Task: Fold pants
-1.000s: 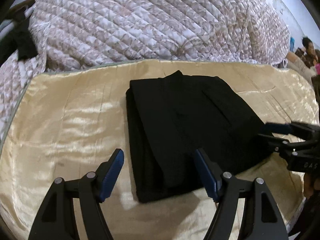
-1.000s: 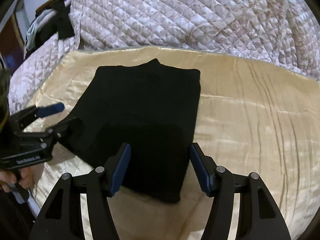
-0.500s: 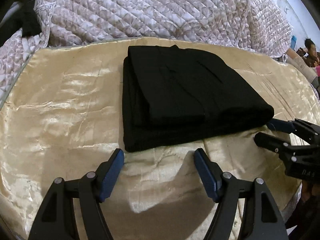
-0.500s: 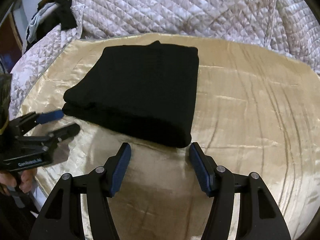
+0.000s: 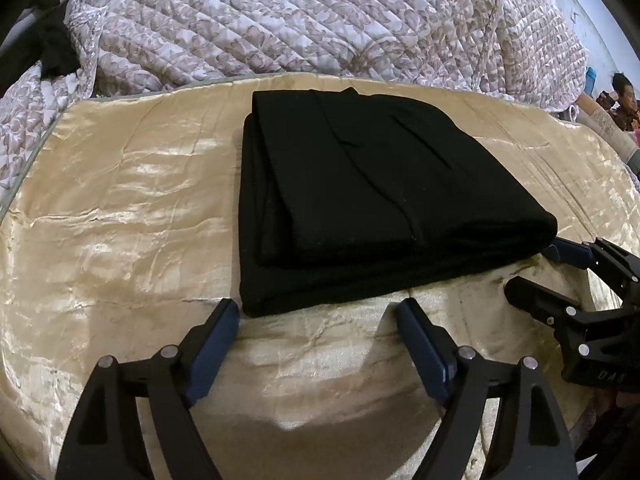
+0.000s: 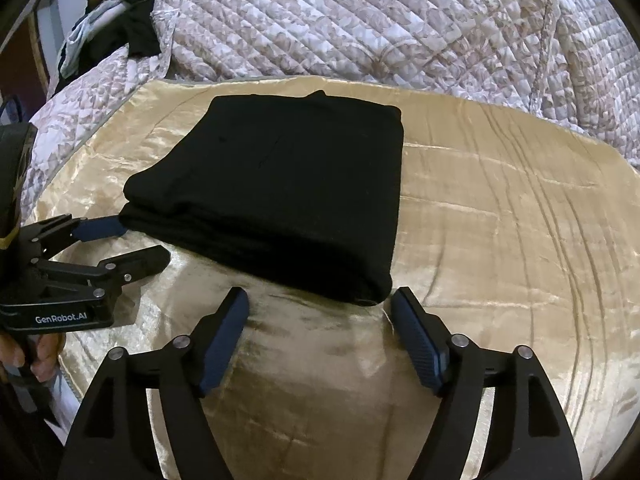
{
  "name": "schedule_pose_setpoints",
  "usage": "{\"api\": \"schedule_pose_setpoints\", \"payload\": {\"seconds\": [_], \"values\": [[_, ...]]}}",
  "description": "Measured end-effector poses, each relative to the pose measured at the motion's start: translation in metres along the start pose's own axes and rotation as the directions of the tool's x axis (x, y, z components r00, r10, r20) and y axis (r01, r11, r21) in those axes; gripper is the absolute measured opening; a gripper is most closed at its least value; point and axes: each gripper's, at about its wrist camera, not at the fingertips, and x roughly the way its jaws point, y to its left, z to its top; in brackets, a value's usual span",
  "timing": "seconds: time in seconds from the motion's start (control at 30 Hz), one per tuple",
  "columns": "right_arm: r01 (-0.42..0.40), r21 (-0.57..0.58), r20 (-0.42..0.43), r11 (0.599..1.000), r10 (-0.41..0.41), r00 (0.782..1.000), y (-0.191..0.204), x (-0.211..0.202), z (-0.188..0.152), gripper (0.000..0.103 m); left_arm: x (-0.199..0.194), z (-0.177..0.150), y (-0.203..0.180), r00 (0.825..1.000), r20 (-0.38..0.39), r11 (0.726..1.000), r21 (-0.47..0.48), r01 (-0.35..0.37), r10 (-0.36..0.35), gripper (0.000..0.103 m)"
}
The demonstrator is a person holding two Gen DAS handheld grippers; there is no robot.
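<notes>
The black pants (image 5: 380,200) lie folded in a thick rectangular stack on the gold satin sheet (image 5: 120,220). In the left wrist view my left gripper (image 5: 316,314) hovers just short of the stack's near edge. Its jaws are opening and only sheet lies between them. My right gripper (image 5: 560,276) shows at the stack's right near corner. In the right wrist view the pants (image 6: 280,192) sit just beyond my right gripper (image 6: 320,300). Its jaws are opening too, with nothing between them. My left gripper (image 6: 132,244) stands at the stack's left corner, holding nothing.
A rumpled quilted bedspread (image 5: 320,20) is heaped behind the sheet. Dark clothes (image 6: 120,28) hang at the back left. A person (image 5: 620,92) sits far off at the right edge. A hand (image 6: 40,356) holds the left gripper's handle.
A second ago both grippers stood over the pants' near end with cloth between the jaws. Now the pants lie as a shorter stack, the grippers are clear of its near edge, and both stand wider.
</notes>
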Motion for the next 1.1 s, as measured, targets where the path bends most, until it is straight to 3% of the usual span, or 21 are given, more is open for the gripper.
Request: {"api": "schedule_pose_setpoints", "payload": {"seconds": [1.1], "values": [[0.019,-0.012,0.023,1.000,-0.019,1.000,0.0008,0.0006,-0.0011,0.078,0.0016,-0.0016,-0.0003,1.000,0.007,1.000,0.007,0.001,-0.001,0.089]]}}
